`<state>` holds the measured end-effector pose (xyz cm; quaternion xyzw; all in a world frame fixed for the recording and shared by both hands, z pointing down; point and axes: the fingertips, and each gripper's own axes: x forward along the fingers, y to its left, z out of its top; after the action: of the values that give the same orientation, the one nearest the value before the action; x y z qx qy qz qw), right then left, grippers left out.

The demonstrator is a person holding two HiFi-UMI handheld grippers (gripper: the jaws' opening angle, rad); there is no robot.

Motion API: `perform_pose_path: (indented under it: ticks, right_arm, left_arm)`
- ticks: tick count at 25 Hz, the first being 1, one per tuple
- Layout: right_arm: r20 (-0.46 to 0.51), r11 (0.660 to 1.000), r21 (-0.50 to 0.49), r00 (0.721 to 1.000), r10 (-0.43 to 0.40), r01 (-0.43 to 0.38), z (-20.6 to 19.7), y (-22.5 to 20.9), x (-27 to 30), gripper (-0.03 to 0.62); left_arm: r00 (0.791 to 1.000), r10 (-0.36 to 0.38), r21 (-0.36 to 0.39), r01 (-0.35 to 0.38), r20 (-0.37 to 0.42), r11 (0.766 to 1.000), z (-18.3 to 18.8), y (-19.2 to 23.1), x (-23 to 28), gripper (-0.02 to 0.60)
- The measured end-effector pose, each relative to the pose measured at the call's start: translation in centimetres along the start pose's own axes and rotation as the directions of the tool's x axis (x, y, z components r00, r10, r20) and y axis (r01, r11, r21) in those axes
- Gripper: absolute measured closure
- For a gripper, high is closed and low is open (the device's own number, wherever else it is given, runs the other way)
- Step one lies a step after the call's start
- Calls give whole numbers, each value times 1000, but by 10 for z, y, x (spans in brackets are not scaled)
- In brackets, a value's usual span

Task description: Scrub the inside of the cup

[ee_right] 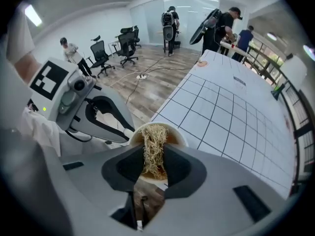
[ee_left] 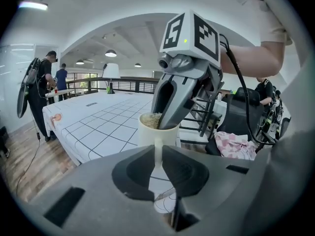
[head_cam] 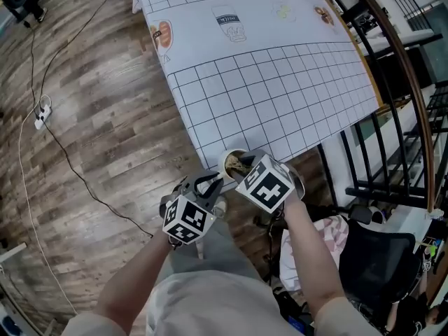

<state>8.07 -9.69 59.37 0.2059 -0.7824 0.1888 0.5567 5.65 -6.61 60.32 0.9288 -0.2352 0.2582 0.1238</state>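
The white cup (head_cam: 233,161) is held right at the near edge of the table (head_cam: 280,82), over the person's lap. There is little room on the right, where a black metal railing (head_cam: 402,89) with a curved wooden handrail runs close along the table. On the left, plank wood floor (head_cam: 91,117) lies open, crossed by one thin cable (head_cam: 66,156). The left tongs (ee_left: 157,168) are nearly closed, pinching the cup's slim handle. The right tongs (ee_right: 154,163) are clamped on a straw-coloured, stringy scrubber (ee_right: 153,146), which reaches into the cup's round mouth. The tablecloth is smooth and white with a dark grid and four small printed pictures at its far end. I count one cup, one scrubber and two tongs, each with a marker cube.
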Motion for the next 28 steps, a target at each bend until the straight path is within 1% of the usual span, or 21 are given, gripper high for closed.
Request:
perform_pose_path:
  ticks: [3,5,6,7,9,11,13,15,17,19,22,23,25,28]
  right_arm:
    - [82,992,88,993,85,-92,0,1,-15,488]
    - [149,984,124,983,107,-126,4,0,-33,488]
    - [173,984,131,980,100,-123,7,-2,-42,488]
    - [187,986,128,979,78,-103,9,-5,-49,488]
    - [181,995,92,983,9,-26,11,-9,-58,488]
    - [153,998,26,987,-53,49,13,-10,-59,488]
    - [127,993,-44,986,-105,111,15,-10,-53,488]
    - [102,984,-94,985,-140,149,13,-11,-43,488]
    - [73,980,-128,986,-147,155,8,-12,-33,488]
    - [47,980,-137,989,-141,146,3,-10,-22,488]
    - [13,985,-118,993,-121,122,2,-6,-6,488]
    - [5,989,-104,995,-102,102,2,-5,-2,488]
    - [-1,997,-65,999,-37,37,2,-3,2,493]
    - [37,998,5,998,56,-56,-2,2,-5,491]
  left_arm:
    - [1000,8,-20,-8,-8,1000,0,1,0,526]
    - [1000,10,-6,-10,-9,1000,0,0,-1,526]
    - [1000,9,1,-9,-10,1000,-1,1,-1,526]
    - [1000,6,7,-6,-13,1000,-1,1,-2,526]
    - [1000,1,15,-1,-16,1000,0,2,-3,526]
    - [1000,-2,19,2,-9,1000,1,2,-3,526]
    - [1000,-5,14,5,4,1000,1,0,-2,526]
    - [1000,-9,12,9,12,1000,2,-1,-1,528]
    - [1000,-9,13,9,13,1000,5,-3,3,526]
    - [1000,-9,7,9,16,1000,4,-4,4,526]
    - [1000,-17,-5,17,17,1000,0,-2,0,526]
    - [1000,-19,-9,19,17,1000,0,-2,0,526]
    - [1000,-22,-17,22,13,1000,0,-2,0,526]
    - [1000,-25,-7,25,1,1000,-1,-4,1,526]
